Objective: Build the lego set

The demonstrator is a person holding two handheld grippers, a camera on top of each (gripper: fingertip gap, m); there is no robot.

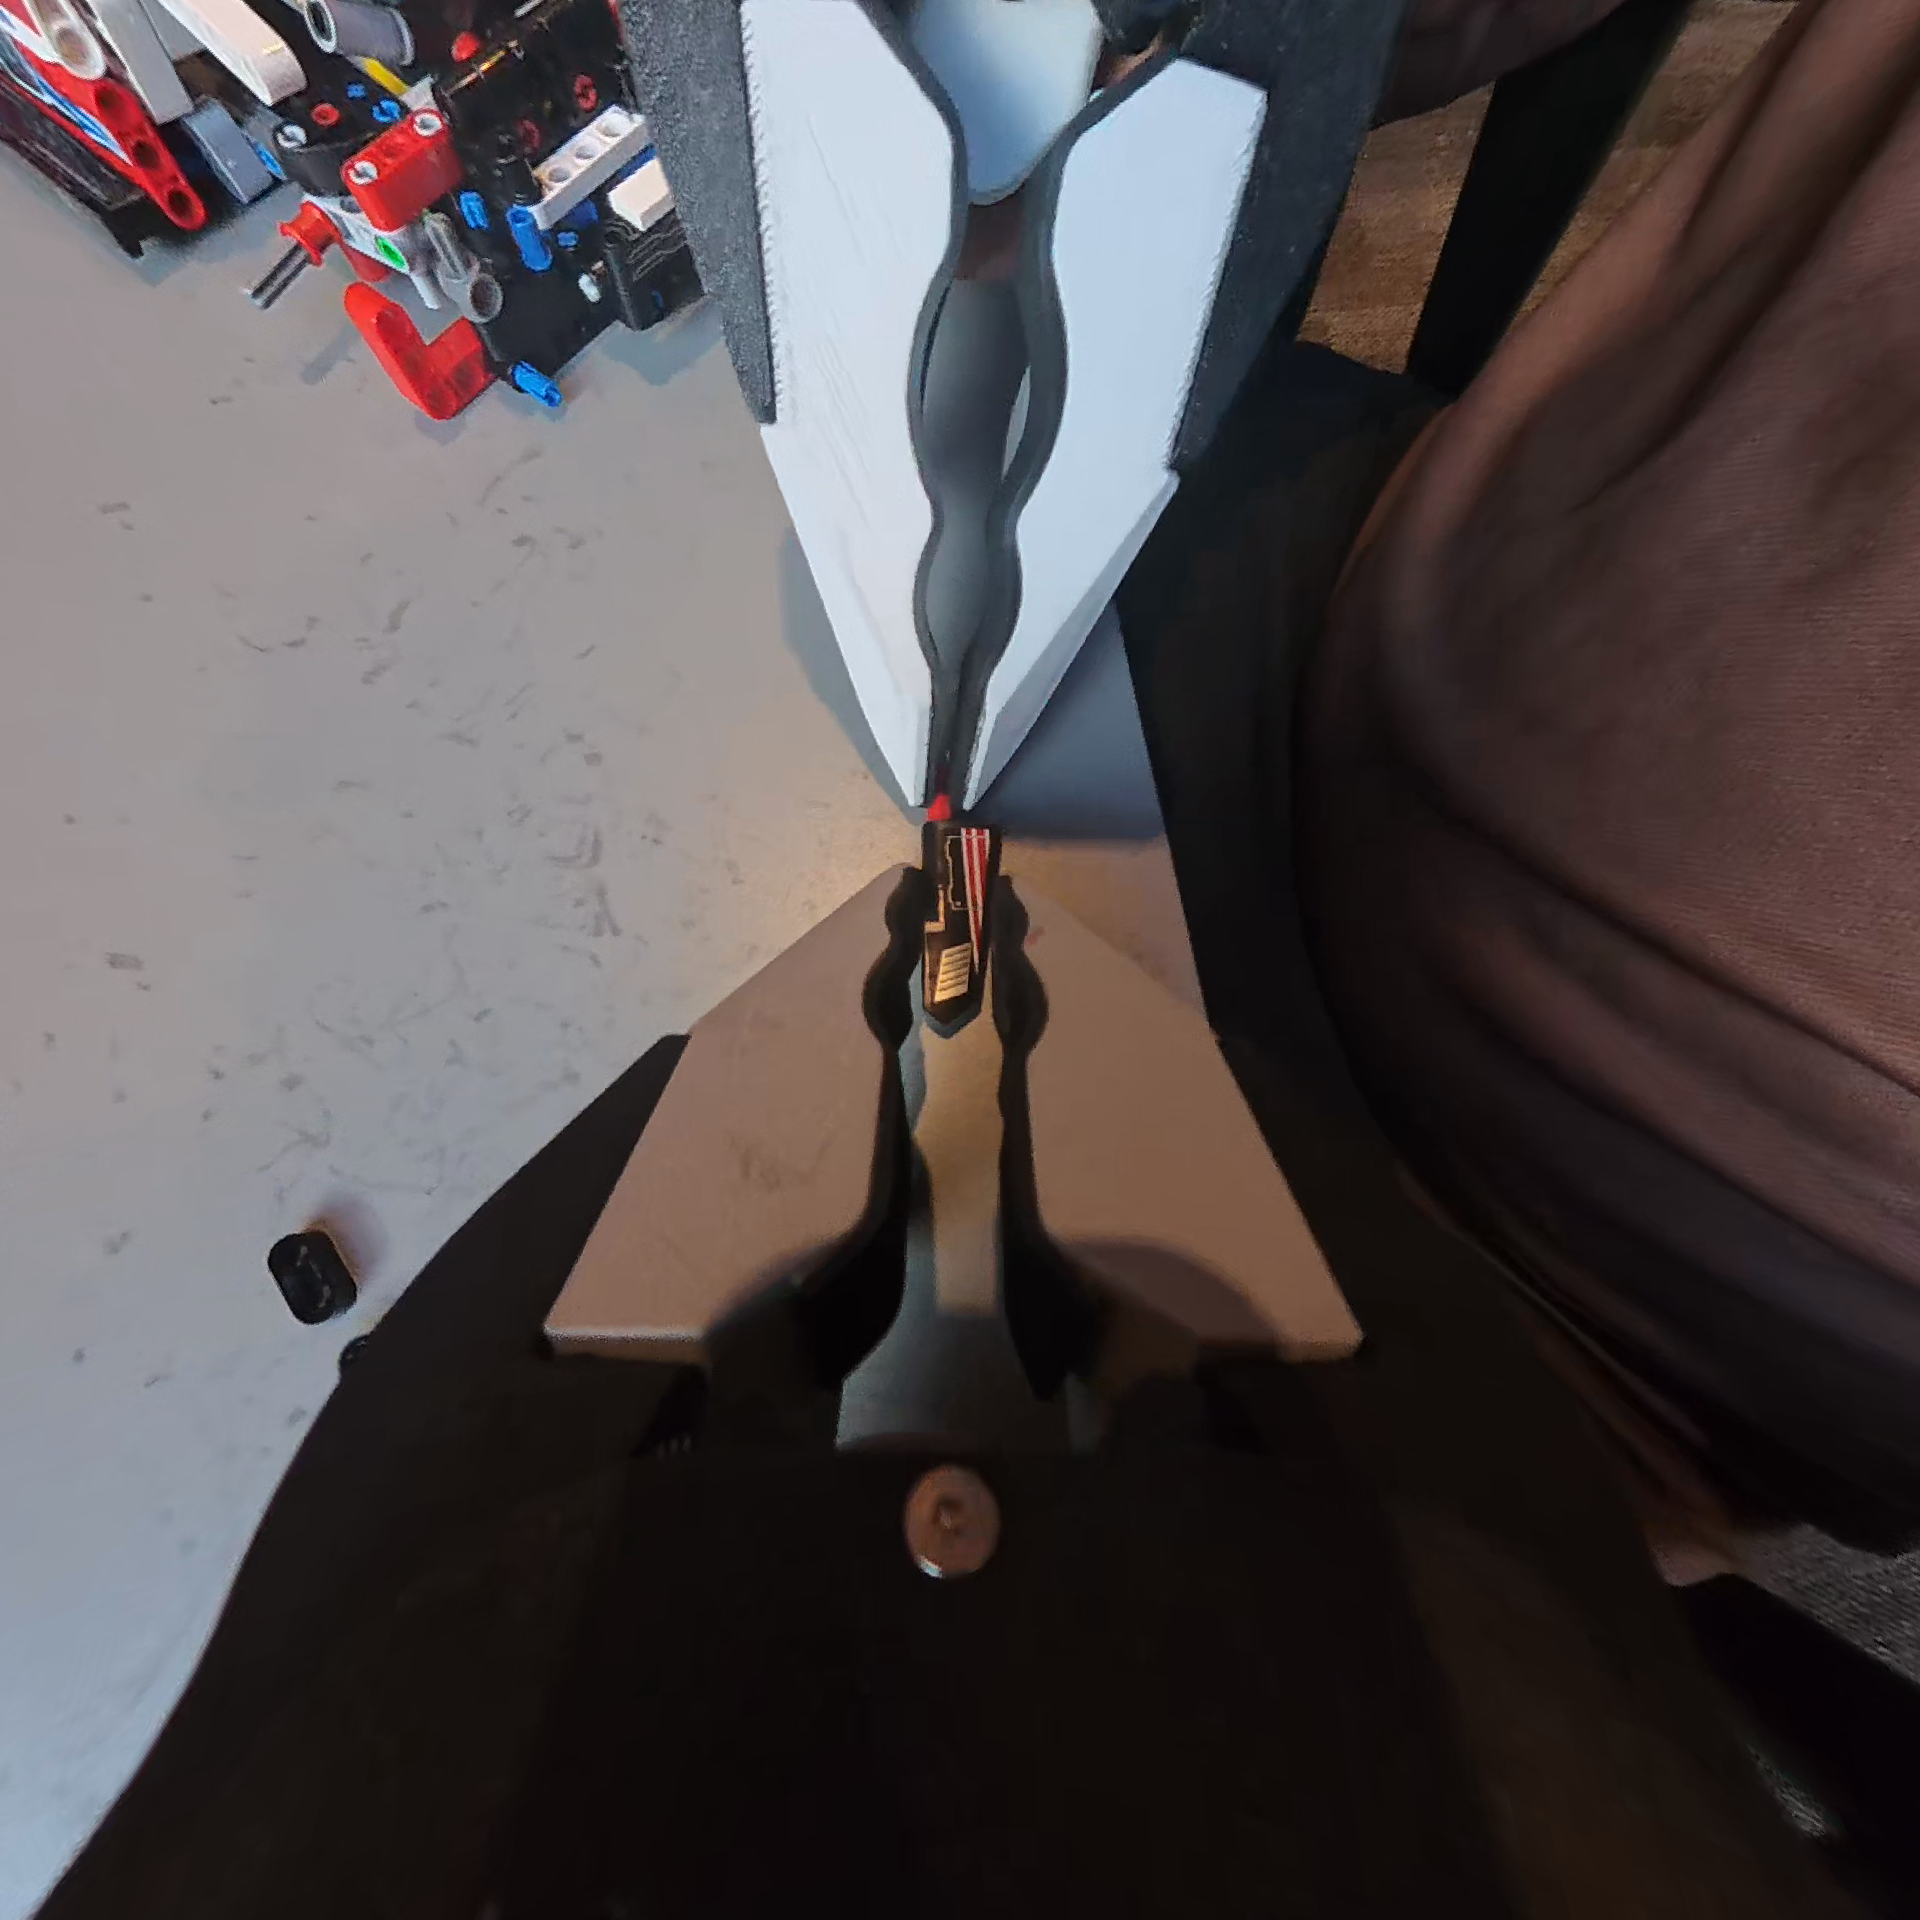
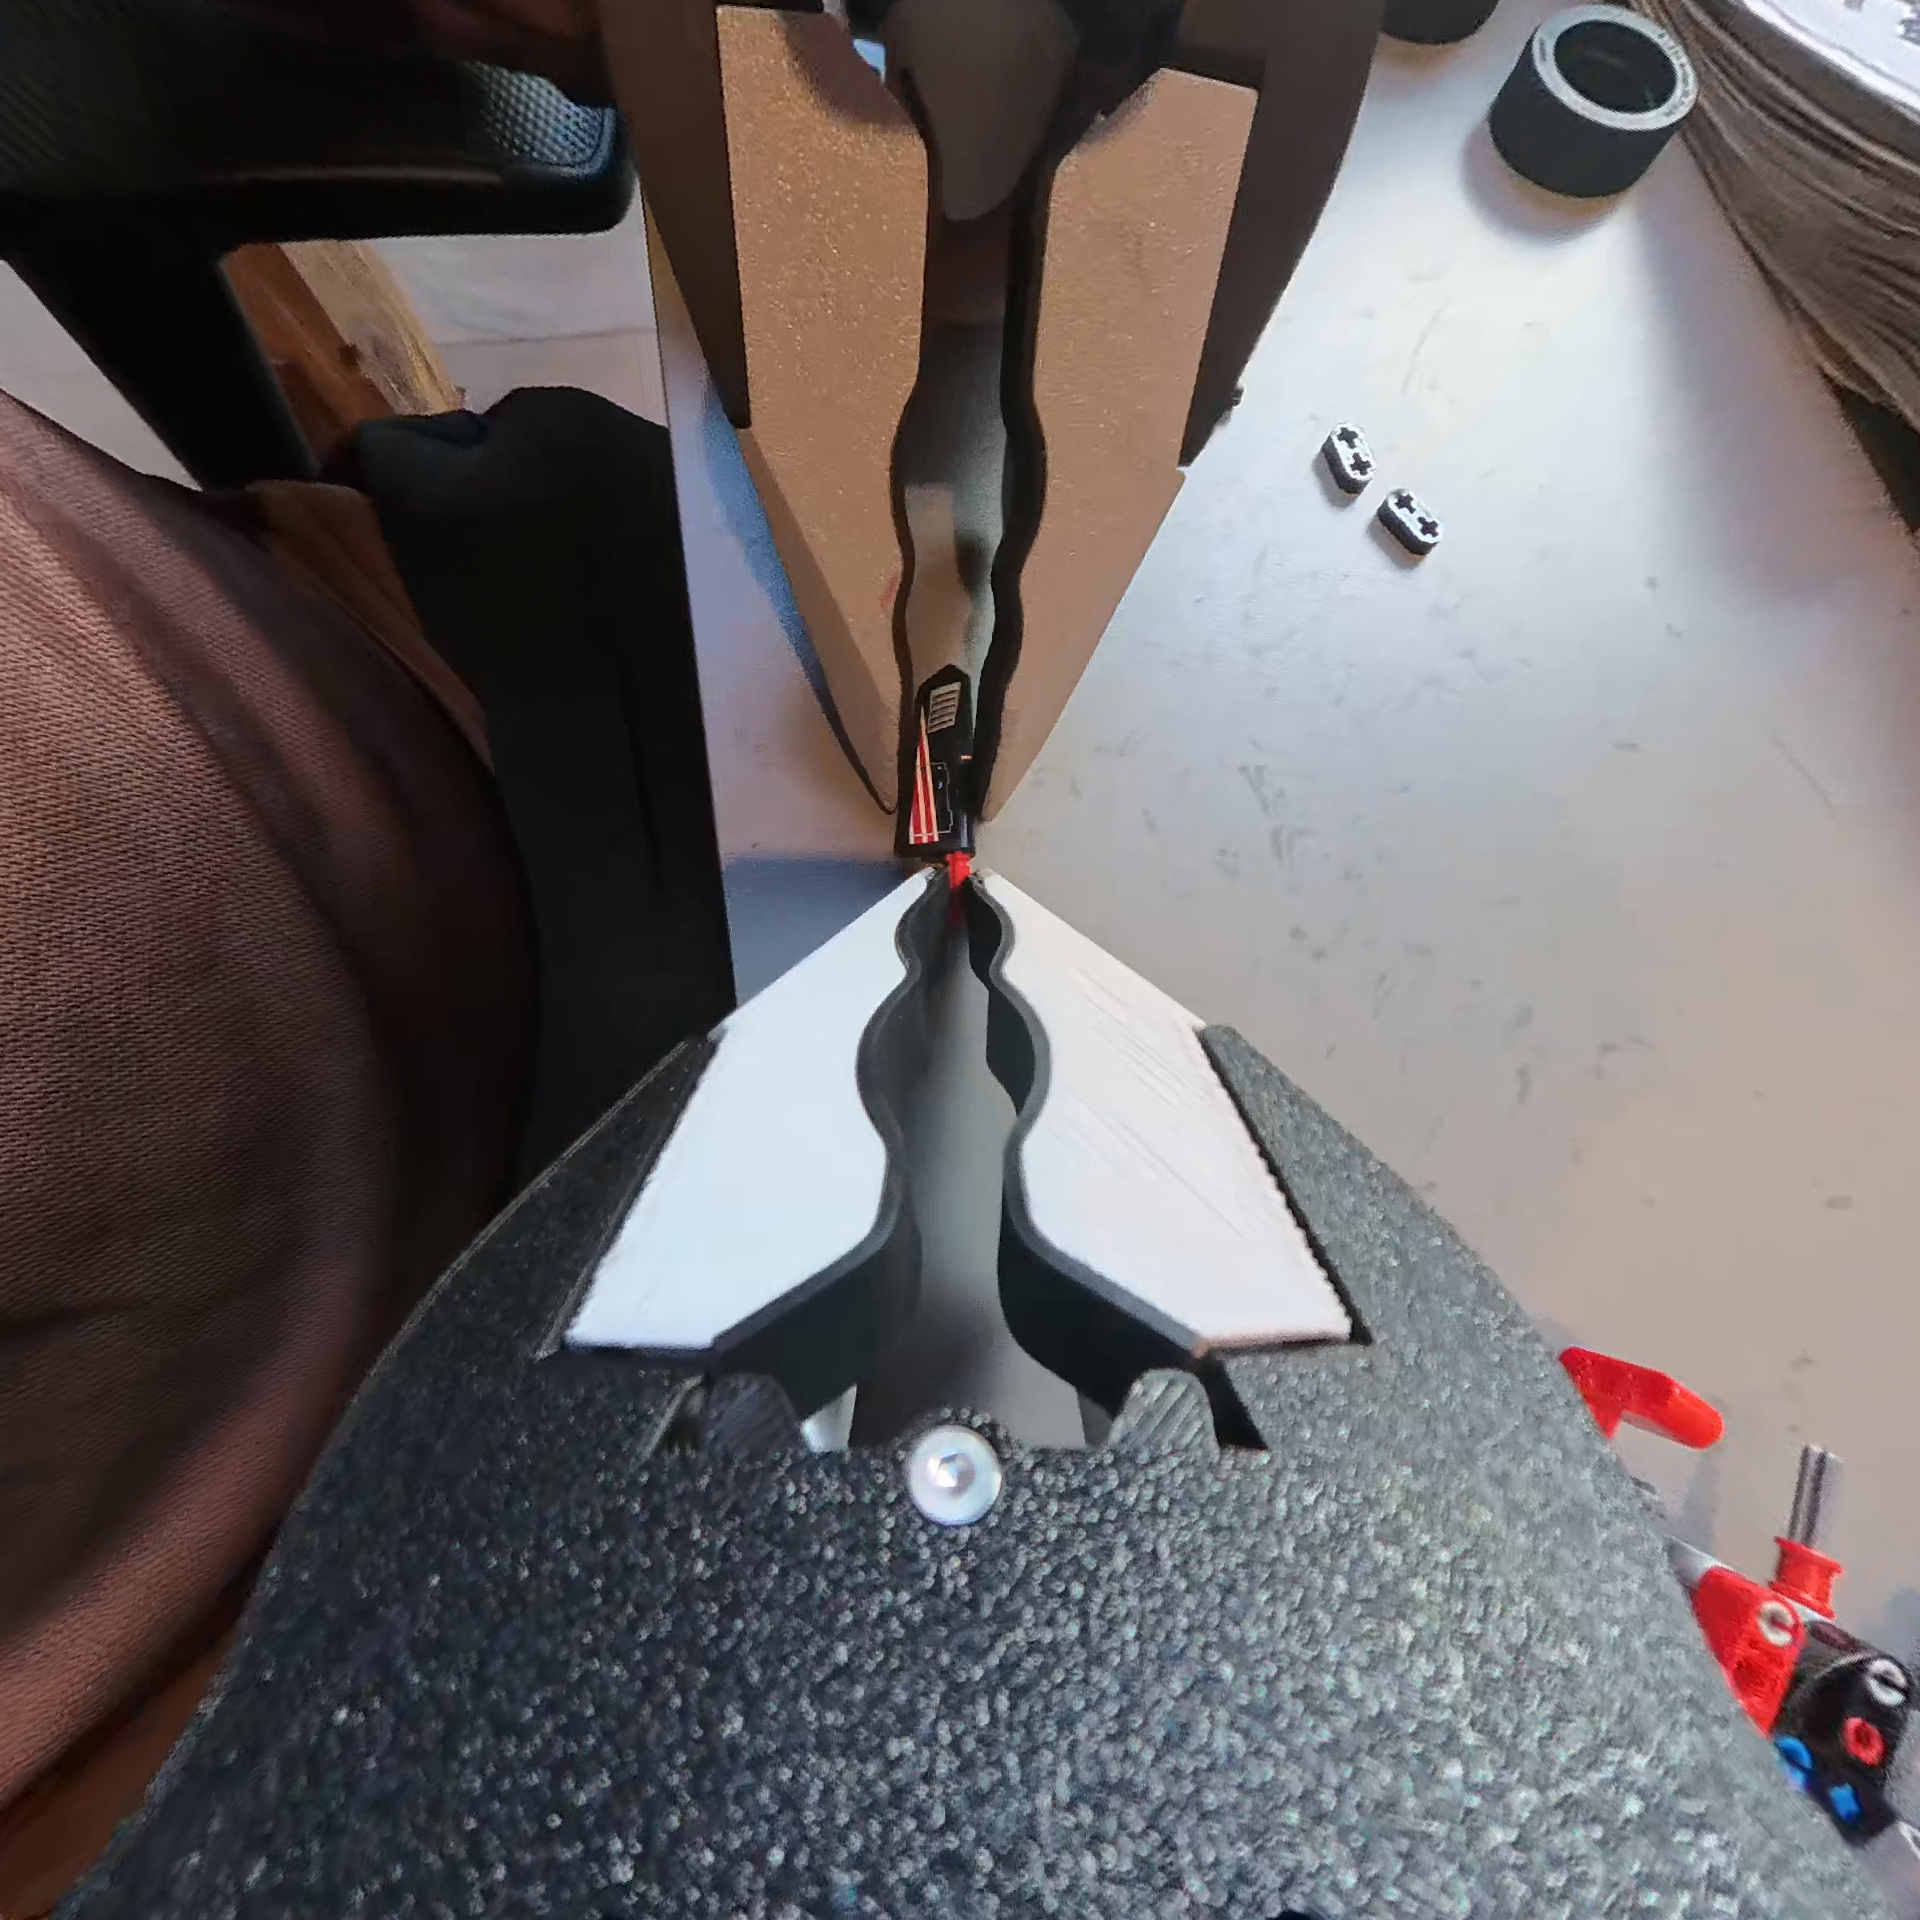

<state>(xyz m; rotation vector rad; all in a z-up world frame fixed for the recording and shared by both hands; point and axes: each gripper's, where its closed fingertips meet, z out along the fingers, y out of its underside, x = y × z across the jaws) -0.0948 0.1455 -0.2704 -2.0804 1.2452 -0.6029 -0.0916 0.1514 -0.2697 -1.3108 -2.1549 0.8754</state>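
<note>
Left wrist view: left tongs (image 1: 957, 914) clamped narrow on a black stickered panel piece (image 1: 958, 935), held above the worktop (image 1: 312, 831) edge nearest the person. Right tongs (image 1: 943, 800) come in tip to tip from opposite, pinching a small red pin (image 1: 940, 805) that touches the panel's end. Partly built lego model (image 1: 416, 187) sits further in on the worktop; one small black piece (image 1: 312, 1276) lies alone near the left tongs. Right wrist view: right tongs (image 2: 954, 883) nearly closed on the red pin (image 2: 956, 868), left tongs (image 2: 940, 790) opposite gripping the panel (image 2: 938, 764). Two small black links (image 2: 1382, 488) and a black tyre (image 2: 1595, 99) lie beyond, well apart.
</note>
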